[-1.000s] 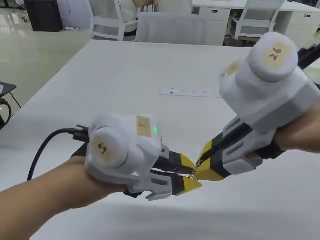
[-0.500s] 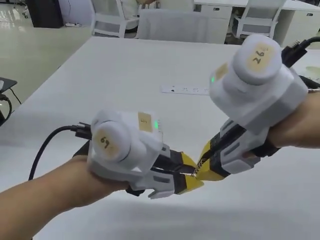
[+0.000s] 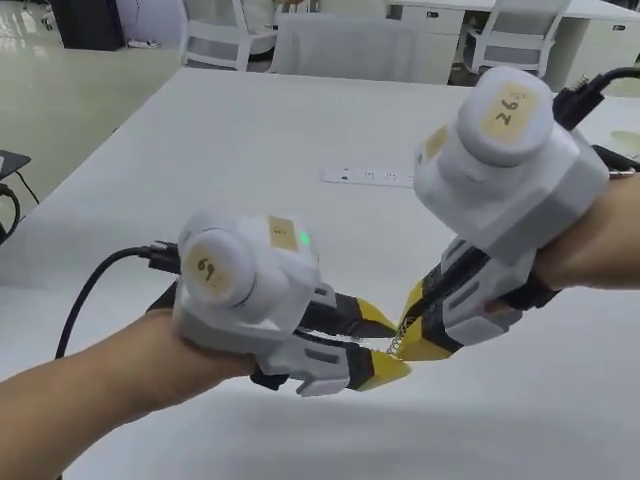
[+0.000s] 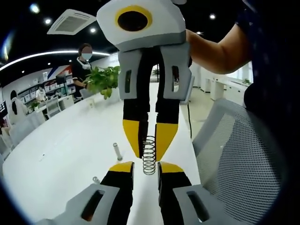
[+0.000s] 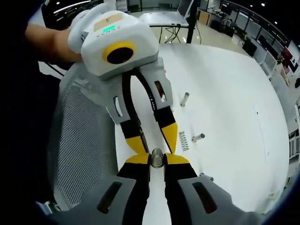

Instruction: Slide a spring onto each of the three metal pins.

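Observation:
A small steel spring (image 5: 157, 158) sits between the yellow tips of my right gripper (image 5: 157, 162), which is shut on it. In the left gripper view the same spring (image 4: 149, 158) hangs from the right gripper (image 4: 149, 151), and its lower end lies in the gap of my open left gripper (image 4: 146, 168). From the head view the left gripper (image 3: 388, 345) and the right gripper (image 3: 406, 334) meet tip to tip above the white table (image 3: 250, 150). Two metal pins (image 5: 184, 99) (image 5: 197, 138) and a loose spring (image 5: 183, 140) rest on the table behind; one pin (image 4: 115, 151) stands upright.
A white power strip (image 3: 375, 179) lies mid-table beyond the grippers. A black cable (image 3: 95, 285) trails left from the left gripper. A grey mesh chair (image 5: 79, 140) stands at the table's near edge. White chairs (image 3: 340, 50) line the far side, and a potted plant (image 4: 105, 77) stands further off.
The left gripper's jaws have spread apart where they were nearly together. The right gripper still holds the spring, and both hands stay about where they were.

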A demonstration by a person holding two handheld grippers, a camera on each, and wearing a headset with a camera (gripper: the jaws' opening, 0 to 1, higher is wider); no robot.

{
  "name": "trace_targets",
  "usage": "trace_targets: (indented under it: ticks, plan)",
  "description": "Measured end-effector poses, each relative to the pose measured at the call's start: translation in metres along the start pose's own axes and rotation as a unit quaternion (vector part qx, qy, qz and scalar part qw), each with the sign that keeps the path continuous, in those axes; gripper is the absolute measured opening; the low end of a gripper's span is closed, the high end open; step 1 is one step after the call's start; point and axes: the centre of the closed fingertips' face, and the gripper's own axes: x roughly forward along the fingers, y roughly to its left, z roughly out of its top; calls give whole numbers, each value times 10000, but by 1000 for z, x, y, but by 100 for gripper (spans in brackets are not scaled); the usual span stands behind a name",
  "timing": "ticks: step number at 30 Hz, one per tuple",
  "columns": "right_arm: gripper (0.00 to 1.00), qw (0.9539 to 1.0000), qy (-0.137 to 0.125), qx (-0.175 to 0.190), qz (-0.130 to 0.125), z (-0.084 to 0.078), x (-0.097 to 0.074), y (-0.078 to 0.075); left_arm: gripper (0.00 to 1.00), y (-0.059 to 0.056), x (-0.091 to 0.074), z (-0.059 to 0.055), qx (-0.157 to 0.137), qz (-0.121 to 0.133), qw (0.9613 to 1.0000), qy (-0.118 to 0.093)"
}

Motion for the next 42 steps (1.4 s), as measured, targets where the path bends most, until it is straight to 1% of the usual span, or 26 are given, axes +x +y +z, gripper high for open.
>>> trace_targets:
  ticks: [2,4,7,9,15,24,31,37,42]
  plan:
    - [8,10000,12,4,-5,-1,-1,-1,14,1,-2,-1,-44,10,10000,-17]
    - [8,10000,28,10,-26,-2,-2,-2,17,1,-4,-2,-180,3,9998,-63]
    - [8,10000,54,25,-64,-5,-5,-5,21,3,-9,-5,-276,35,9996,-101]
    - [8,9999,60,50,-81,-7,-6,-7,22,4,-11,-10,-277,84,9996,-64]
    - [8,9998,92,85,-127,-11,-10,-13,26,9,-23,-19,-438,218,9988,-72]
    - [8,9996,150,136,-195,-16,-11,-21,30,16,-46,-37,-645,515,9966,-58]
    - [8,9994,168,188,-248,-19,-14,-28,32,22,-63,-49,-838,785,9933,-90]
    - [8,9991,187,242,-294,-22,-17,-34,35,28,-75,-59,-979,1029,9898,-119]
    - [8,9987,168,309,-365,-24,-23,-42,37,32,-85,-69,-1072,1257,9862,-113]
